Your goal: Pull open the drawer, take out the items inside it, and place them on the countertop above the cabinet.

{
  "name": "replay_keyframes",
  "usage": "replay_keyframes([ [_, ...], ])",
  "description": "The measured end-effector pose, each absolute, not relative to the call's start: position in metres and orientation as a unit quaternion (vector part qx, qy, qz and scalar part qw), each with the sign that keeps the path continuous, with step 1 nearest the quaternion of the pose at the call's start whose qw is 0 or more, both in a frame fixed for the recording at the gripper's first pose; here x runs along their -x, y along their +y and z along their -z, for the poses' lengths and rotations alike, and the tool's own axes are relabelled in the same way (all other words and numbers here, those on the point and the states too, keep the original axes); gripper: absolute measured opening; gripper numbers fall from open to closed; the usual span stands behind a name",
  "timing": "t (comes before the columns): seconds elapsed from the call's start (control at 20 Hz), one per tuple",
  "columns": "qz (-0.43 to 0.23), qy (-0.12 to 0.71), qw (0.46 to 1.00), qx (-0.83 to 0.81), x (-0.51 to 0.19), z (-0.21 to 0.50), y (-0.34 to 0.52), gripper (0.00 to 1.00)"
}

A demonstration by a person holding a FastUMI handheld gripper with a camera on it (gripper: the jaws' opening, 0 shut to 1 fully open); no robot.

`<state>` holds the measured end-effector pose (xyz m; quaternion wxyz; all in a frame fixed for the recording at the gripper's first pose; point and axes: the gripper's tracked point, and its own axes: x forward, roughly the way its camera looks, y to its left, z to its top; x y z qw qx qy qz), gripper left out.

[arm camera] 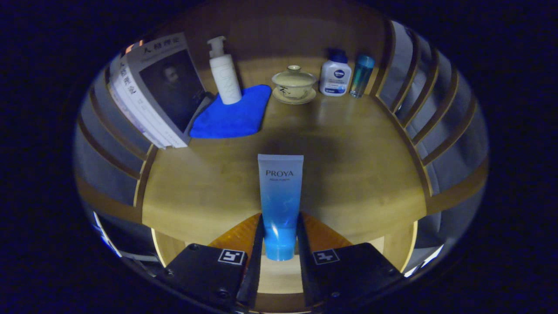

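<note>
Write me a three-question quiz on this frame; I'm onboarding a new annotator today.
1. True or false: the tongs grip the blue tube near its cap end.
2. What does the white pump bottle stand on? A) blue cloth B) books C) saucer
3. Fill in: the lidded cup sits on the ____ countertop.

Key: 1 true; 2 A; 3 wooden.

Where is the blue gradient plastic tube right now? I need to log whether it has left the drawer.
In the gripper view the blue gradient plastic tube is clamped cap-down between the gripper fingers, over the wooden countertop.
</note>
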<state>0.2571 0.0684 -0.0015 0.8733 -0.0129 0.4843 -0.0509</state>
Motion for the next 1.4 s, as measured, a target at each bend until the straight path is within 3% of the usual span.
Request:
replay_keyframes([
  [0.15,0.051,0.483,0.874,0.007,-0.265,0.004,0.065,0.43],
  [0.6,0.058,0.464,0.884,0.004,-0.265,-0.001,0.059,0.65],
  [1.2,0.017,0.359,0.933,0.006,-0.208,-0.033,0.071,0.65],
  [1.4,-0.005,0.308,0.951,0.004,-0.164,-0.025,0.075,0.80],
])
